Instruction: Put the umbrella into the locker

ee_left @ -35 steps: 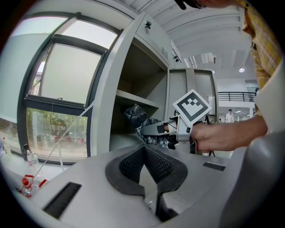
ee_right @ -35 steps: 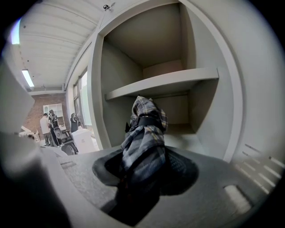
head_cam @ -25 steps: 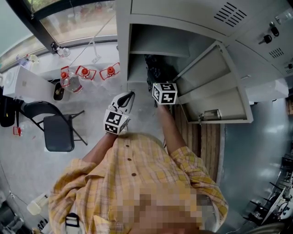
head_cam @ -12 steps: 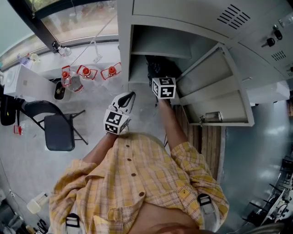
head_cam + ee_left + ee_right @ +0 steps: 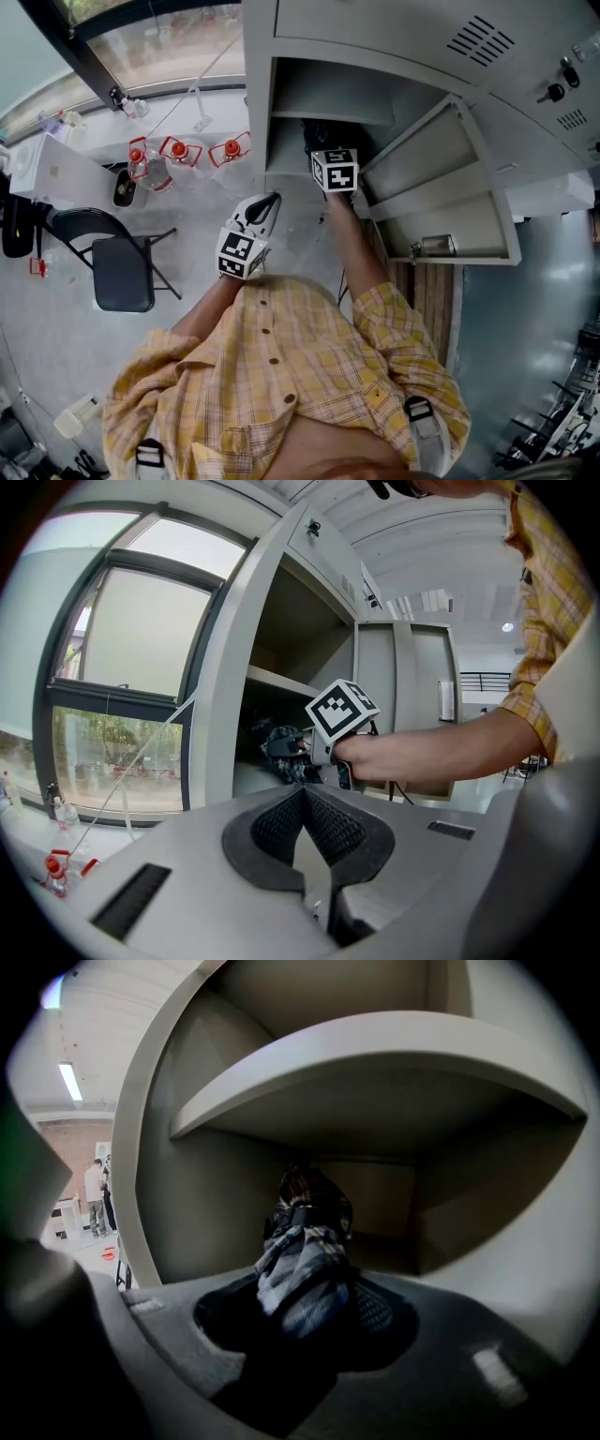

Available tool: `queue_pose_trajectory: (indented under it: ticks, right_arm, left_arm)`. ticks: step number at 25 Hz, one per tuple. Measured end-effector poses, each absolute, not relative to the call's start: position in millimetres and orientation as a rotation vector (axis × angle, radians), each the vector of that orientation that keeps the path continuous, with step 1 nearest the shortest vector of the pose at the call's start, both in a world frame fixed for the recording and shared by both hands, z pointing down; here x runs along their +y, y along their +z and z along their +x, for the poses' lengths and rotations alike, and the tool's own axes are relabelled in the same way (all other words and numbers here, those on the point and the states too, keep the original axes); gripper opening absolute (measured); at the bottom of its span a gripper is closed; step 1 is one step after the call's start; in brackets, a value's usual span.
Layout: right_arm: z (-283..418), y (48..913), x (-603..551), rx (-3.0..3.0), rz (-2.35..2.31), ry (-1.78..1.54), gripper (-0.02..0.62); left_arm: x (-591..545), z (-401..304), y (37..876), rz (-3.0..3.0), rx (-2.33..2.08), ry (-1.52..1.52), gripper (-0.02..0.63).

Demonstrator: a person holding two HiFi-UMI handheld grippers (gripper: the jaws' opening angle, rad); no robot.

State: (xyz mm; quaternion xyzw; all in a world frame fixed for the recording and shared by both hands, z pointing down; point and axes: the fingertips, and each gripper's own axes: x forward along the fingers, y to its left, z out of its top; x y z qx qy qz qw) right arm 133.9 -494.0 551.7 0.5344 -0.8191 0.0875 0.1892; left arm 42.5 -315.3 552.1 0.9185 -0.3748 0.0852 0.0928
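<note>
A folded dark plaid umbrella [image 5: 305, 1251] is clamped between the jaws of my right gripper [image 5: 305, 1309], its far end pointing into the open grey locker [image 5: 281, 94], under the shelf [image 5: 375, 1044]. In the head view my right gripper [image 5: 325, 150] reaches into that compartment, and the umbrella [image 5: 319, 134] shows as a dark bundle beyond it. My left gripper [image 5: 271, 200] hangs outside the locker front, shut and empty. In the left gripper view its pads [image 5: 323, 822] meet at the tips, and the umbrella [image 5: 279, 749] is visible inside the locker.
The locker door [image 5: 450, 187] stands swung open to the right of my right arm. A black folding chair [image 5: 117, 267] and red-capped bottles [image 5: 173, 148] are on the floor to the left, beside a window. More closed locker doors [image 5: 525, 56] lie to the right.
My right gripper has pushed further into the locker compartment with the umbrella. The left gripper has stayed where it was.
</note>
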Motion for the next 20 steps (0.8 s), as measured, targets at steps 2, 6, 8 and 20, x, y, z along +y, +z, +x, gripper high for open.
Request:
queue_pose_trajectory:
  ticks: [2, 6, 8, 20]
  right_arm:
    - [134.1, 554.2, -498.2, -2.295, 1.486, 0.242, 0.189]
    - [128.7, 562.9, -503.3, -2.276, 1.426, 0.198, 0.189]
    - [126.2, 568.3, -504.6, -2.267, 1.408, 0.188, 0.189]
    - [126.3, 583.3, -518.7, -2.216, 1.383, 0.213, 0.195]
  left_arm:
    - [-313.4, 43.3, 554.1, 2.724, -1.101, 0.263, 0.005]
    - [-311.5, 41.5, 550.3, 2.713, -1.113, 0.279, 0.005]
    - [-310.6, 41.2, 551.1, 2.717, -1.113, 0.274, 0.005]
    - [-304.3, 43.5, 552.9, 2.725, -1.099, 0.278, 0.005]
